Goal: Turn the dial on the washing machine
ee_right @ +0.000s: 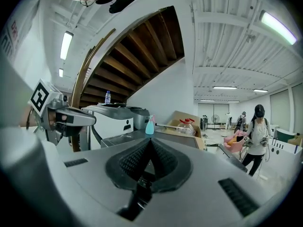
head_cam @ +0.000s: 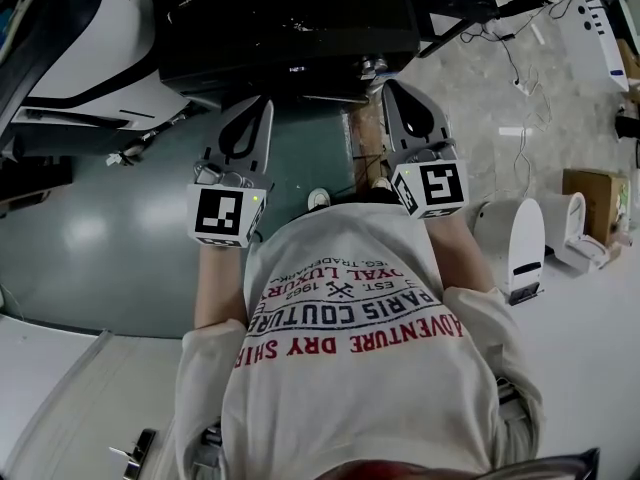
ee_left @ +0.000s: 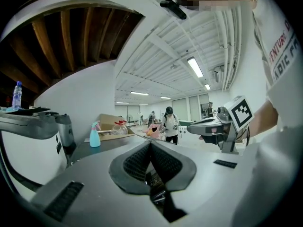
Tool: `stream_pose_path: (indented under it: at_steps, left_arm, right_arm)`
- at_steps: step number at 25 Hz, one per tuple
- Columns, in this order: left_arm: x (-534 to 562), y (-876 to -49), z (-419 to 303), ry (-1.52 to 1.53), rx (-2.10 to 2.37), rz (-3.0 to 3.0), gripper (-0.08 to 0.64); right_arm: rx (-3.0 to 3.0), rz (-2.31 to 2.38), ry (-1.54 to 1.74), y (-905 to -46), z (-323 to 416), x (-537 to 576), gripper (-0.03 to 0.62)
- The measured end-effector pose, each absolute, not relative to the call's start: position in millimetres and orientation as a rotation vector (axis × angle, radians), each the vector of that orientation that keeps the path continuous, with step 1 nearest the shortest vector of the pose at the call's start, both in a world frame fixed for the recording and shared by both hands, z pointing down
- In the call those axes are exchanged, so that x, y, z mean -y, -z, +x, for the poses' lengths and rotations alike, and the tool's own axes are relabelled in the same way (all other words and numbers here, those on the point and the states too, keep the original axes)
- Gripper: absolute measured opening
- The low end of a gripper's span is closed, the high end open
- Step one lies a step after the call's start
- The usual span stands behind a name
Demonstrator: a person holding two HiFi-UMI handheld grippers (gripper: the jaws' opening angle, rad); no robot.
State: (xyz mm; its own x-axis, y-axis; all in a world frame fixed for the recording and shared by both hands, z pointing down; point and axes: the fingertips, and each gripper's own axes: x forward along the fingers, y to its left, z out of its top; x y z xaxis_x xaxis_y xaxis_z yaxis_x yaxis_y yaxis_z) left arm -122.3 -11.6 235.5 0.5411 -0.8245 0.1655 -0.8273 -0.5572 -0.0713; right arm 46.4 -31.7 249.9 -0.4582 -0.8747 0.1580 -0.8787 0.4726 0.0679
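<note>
The white machine [ee_right: 113, 122], maybe the washer, stands well ahead of the left claw [head_cam: 265, 105] and right claw [head_cam: 391, 86], each pressed together on nothing, and with its dial out of my sight, any turn wants one claw spread and squared on it.

"PARIS COUTURE", "EST. 1963" on shirt [head_cam: 350, 318]

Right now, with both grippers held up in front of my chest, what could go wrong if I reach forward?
1. The left gripper and right gripper both have their jaws shut, so they would likely skid off any knob unless opened first.
2. No dial shows in any view, so reaching blind could bump the dark unit just ahead.
3. Loose cables lie on the floor to your right, and stepping there could snag a foot.
</note>
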Motion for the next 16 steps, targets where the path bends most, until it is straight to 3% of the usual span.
stream_pose_path:
  at_steps: [16]
  left_arm:
    - [-7, -239, -109, -0.325, 1.480, 2.734, 0.015]
  right_arm:
    - [2.539, 1.517, -0.018, -258, 50, 12, 0.028]
